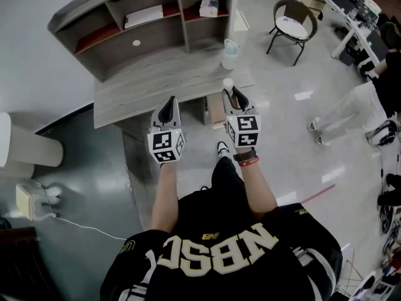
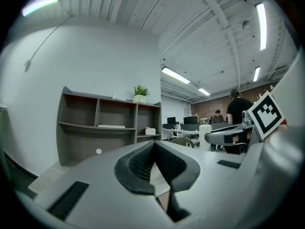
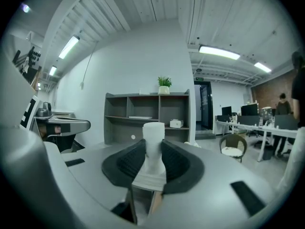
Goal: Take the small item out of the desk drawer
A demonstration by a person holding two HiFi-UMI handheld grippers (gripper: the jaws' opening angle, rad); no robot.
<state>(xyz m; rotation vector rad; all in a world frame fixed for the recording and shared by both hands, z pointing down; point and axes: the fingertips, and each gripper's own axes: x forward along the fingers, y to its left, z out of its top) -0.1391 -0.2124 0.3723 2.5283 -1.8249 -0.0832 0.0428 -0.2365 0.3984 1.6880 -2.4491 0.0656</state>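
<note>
A small white cup-shaped item (image 1: 228, 84) sits between the jaws of my right gripper (image 1: 230, 94), which is shut on it above the front edge of the grey wooden desk (image 1: 144, 89). In the right gripper view the item (image 3: 153, 144) stands upright between the black pads (image 3: 177, 163). My left gripper (image 1: 168, 107) is level with it to the left, shut and holding nothing; its pads (image 2: 138, 163) meet at the tip. A light wooden box that may be the drawer (image 1: 216, 108) shows under the desk edge between the grippers.
A shelf unit (image 1: 119, 27) stands at the back of the desk with books (image 1: 143, 15) and a white box (image 1: 208, 7). A white bottle (image 1: 230, 54) is on the desk's right end. A chair (image 1: 293, 27) and a standing person (image 1: 351, 105) are to the right.
</note>
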